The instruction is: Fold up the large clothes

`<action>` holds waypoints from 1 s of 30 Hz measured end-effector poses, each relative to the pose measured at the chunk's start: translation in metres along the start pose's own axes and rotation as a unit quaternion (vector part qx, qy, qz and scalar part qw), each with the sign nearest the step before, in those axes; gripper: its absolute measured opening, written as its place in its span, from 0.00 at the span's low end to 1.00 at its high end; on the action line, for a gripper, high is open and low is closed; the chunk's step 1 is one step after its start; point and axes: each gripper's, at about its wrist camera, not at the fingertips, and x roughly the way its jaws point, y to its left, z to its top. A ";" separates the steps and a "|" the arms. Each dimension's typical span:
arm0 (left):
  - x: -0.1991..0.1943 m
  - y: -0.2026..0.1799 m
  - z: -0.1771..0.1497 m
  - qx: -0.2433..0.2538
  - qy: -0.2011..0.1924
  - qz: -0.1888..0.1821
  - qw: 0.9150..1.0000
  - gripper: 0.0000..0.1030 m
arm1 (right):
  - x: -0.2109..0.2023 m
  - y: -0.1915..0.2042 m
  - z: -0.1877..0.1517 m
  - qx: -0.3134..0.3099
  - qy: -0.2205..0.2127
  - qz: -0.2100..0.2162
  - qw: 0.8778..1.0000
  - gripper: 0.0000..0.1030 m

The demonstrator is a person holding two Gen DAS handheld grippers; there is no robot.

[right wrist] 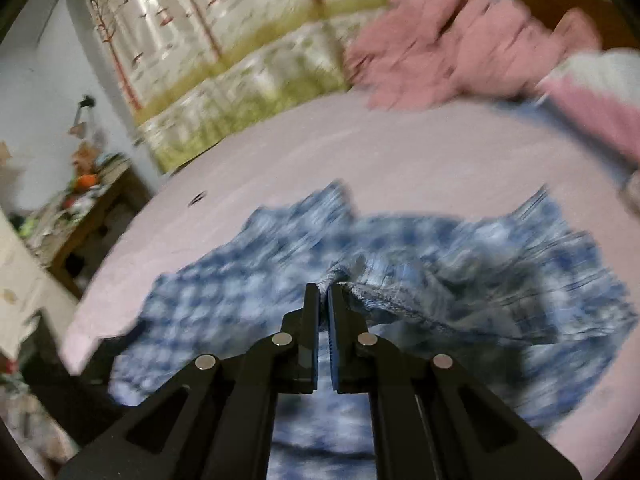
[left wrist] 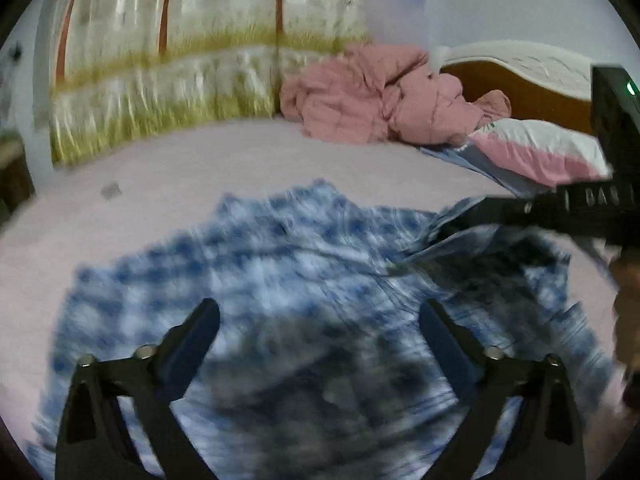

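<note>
A blue and white checked garment (left wrist: 260, 264) lies spread and rumpled on the pale pink bed (left wrist: 160, 176). My left gripper (left wrist: 320, 320) is open and empty, hovering just above the cloth. My right gripper (right wrist: 323, 292) is shut on a fold of the checked garment (right wrist: 440, 264) and lifts that fold off the bed. In the left wrist view the right gripper (left wrist: 452, 216) comes in from the right edge and pinches the cloth. Both views are motion-blurred.
A crumpled pink quilt (left wrist: 372, 96) and a pink and white pillow (left wrist: 540, 152) lie at the bed's head by the wooden headboard (left wrist: 528, 84). A tree-print curtain (left wrist: 180, 60) hangs behind. A cluttered wooden table (right wrist: 80, 208) stands left of the bed.
</note>
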 end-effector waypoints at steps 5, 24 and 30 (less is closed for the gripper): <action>0.020 0.012 -0.007 -0.047 0.037 0.020 0.998 0.75 | 0.045 0.006 -0.014 -0.025 0.101 0.001 0.995 0.09; 0.079 -0.036 -0.025 -0.125 0.169 -0.226 0.951 0.37 | -0.066 -0.035 0.030 -0.004 -0.076 -0.148 0.986 0.47; 0.053 -0.045 -0.018 -0.067 0.115 -0.197 0.971 0.03 | -0.077 -0.073 0.038 0.050 -0.082 -0.168 0.981 0.47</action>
